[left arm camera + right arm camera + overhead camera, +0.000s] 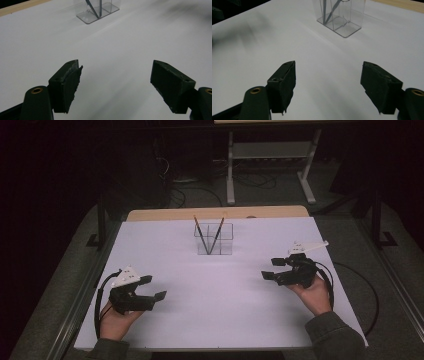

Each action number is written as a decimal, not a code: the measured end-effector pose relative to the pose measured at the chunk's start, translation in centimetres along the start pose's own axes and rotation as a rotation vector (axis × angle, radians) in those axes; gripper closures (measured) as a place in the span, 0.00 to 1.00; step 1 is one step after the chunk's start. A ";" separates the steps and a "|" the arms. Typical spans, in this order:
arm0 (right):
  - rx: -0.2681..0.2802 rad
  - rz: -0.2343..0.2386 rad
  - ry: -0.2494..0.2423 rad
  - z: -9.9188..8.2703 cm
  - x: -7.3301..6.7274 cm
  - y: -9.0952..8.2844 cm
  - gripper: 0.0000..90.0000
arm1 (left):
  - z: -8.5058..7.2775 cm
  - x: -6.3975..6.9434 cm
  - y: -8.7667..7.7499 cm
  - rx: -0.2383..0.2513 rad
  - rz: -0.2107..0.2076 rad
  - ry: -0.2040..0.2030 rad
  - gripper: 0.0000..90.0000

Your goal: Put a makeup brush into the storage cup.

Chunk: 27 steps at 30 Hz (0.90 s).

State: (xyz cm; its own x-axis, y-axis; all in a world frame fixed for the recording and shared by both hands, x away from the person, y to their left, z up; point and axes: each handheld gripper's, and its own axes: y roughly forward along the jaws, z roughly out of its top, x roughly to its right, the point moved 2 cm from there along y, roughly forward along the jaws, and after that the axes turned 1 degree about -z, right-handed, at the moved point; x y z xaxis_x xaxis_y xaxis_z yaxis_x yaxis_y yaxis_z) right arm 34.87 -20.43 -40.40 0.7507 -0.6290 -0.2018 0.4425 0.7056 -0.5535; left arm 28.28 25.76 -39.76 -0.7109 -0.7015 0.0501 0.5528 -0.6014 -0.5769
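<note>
The clear holder stands upright on the tabletop, near the far edge and roughly centred across its width. It is a transparent box divided into compartments. Two pencils stand inside it, tilted so that their tops lean apart and their lower ends meet near the base of the holder, forming a V shape. Which compartments they occupy cannot be determined. In the left gripper view the holder appears at the top edge; in the right gripper view the holder appears at top centre with the pencil shafts visible through its walls.

The tabletop is covered by a plain white sheet. Behind the holder, a strip of bare wood shows along the far edge of the tabletop. Beyond that edge the room is dark; a white metal frame stands on a grey floor with cables lying around it.

The left tongs are well in front of the holder and to its left, held in the left hand over the sheet. The jaws stand wide apart and grasp nothing. The right tongs are in front of the holder and to its right, held in the right hand. These jaws are likewise released and hold nothing.
</note>
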 end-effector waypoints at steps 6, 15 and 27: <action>-0.002 -0.022 -0.007 -0.7 -0.8 -0.3 0.28 | -0.3 0.3 -0.1 0.010 0.003 -0.012 0.24; 0.009 -0.047 -0.008 -2.0 -1.5 -0.6 0.27 | -0.6 0.7 -0.2 0.003 0.004 -0.010 0.25; 0.020 -0.058 0.000 -3.6 -2.2 -0.8 0.25 | -0.9 1.0 -0.1 0.001 0.009 -0.009 0.22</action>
State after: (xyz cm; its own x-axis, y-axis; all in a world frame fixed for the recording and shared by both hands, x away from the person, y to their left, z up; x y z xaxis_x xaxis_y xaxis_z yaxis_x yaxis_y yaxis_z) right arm 31.08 -20.79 -42.45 0.7239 -0.6687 -0.1698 0.4946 0.6746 -0.5480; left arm 27.15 25.46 -40.44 -0.7017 -0.7105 0.0526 0.5598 -0.5954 -0.5763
